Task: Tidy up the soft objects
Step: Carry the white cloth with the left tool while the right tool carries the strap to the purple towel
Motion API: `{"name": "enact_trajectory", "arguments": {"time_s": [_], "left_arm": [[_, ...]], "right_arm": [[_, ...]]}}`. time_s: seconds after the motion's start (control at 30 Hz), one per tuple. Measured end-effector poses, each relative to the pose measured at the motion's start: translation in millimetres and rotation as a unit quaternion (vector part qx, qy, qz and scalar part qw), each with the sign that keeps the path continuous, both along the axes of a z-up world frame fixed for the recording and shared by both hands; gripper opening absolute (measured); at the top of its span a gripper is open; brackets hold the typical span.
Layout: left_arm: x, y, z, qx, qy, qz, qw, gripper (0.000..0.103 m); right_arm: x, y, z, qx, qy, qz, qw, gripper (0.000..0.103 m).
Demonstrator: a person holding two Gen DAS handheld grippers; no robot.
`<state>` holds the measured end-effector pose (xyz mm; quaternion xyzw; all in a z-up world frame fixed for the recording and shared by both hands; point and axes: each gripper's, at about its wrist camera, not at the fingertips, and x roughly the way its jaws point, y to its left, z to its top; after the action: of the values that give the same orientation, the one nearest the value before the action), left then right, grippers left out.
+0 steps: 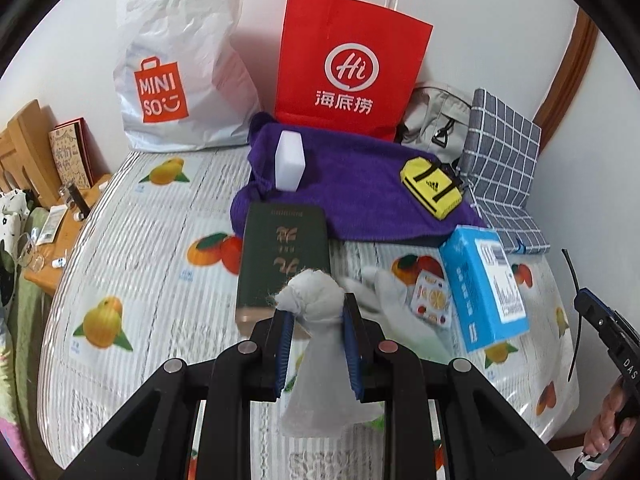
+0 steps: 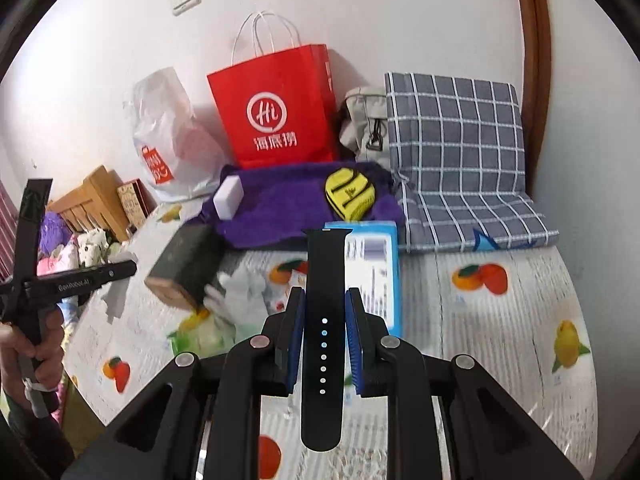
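Fruit-print table (image 1: 132, 264) holds a purple towel (image 1: 360, 196) straight ahead; left gripper (image 1: 316, 312) pinches a grey cloth (image 1: 316, 360), right gripper (image 2: 325, 312) pinches a black strap (image 2: 324, 320) pointing forward.

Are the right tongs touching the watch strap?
Touching. The right wrist view shows the right tongs closed on the black watch strap, both blue pads pressed against its edges and the strap lifted off the table.
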<state>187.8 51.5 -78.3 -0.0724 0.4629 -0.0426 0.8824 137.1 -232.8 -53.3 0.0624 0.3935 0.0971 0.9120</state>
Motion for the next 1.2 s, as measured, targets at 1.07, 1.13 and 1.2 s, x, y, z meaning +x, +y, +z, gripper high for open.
{"name": "enact_trajectory", "arguments": {"time_s": [1.07, 1.13, 1.2], "left_arm": [[157, -17, 0, -0.012, 0.002, -0.004, 0.9999, 0.023], [165, -17, -2, -0.006, 0.002, -0.002, 1.0000, 0.023], [174, -16, -4, -0.003, -0.001, 0.001, 1.0000, 0.023]], "right_arm": [[181, 19, -8, 0.015, 0.004, 0.028, 0.999, 0.020], [190, 19, -13, 0.014, 0.008, 0.031, 0.999, 0.020], [202, 16, -20, 0.019, 0.014, 0.029, 0.999, 0.020]]}}
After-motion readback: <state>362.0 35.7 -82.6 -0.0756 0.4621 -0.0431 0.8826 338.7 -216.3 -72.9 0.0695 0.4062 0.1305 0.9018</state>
